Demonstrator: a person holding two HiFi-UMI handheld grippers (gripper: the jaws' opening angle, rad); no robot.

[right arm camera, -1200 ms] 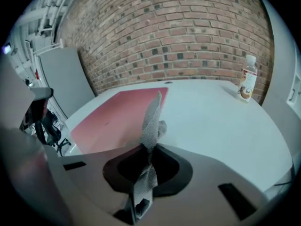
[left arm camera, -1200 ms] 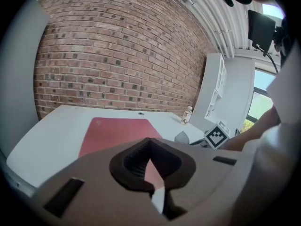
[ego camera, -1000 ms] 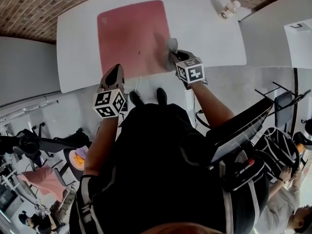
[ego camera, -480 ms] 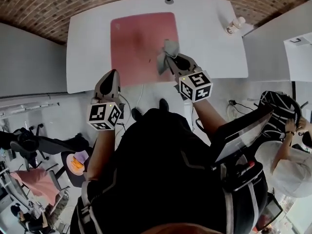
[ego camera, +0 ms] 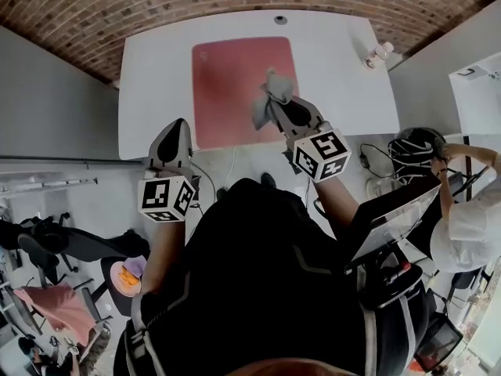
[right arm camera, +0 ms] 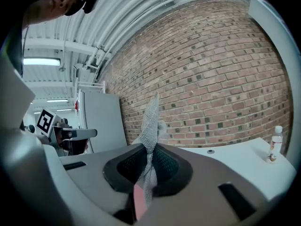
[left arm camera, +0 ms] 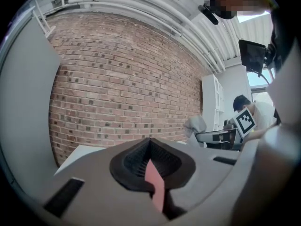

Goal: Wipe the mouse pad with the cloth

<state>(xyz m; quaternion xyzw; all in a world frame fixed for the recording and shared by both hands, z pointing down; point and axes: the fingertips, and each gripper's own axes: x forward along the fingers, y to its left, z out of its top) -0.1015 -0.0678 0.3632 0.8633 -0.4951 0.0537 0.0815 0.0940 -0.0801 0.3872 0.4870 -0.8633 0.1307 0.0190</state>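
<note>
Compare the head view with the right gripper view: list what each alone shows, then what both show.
Head view only: the broad face of the pink rectangular mouse pad, the person's black-clothed torso and a bystander in a white top. Right gripper view only: white ceiling pipes, a lit ceiling strip light and a tall white cabinet. Both: the grey mesh cloth clamped in the shut right tongs, the white table and the small bottle on it.

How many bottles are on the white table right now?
1. A small bottle stands near the far right corner of the white table, apart from the mouse pad. None appears hidden.
</note>
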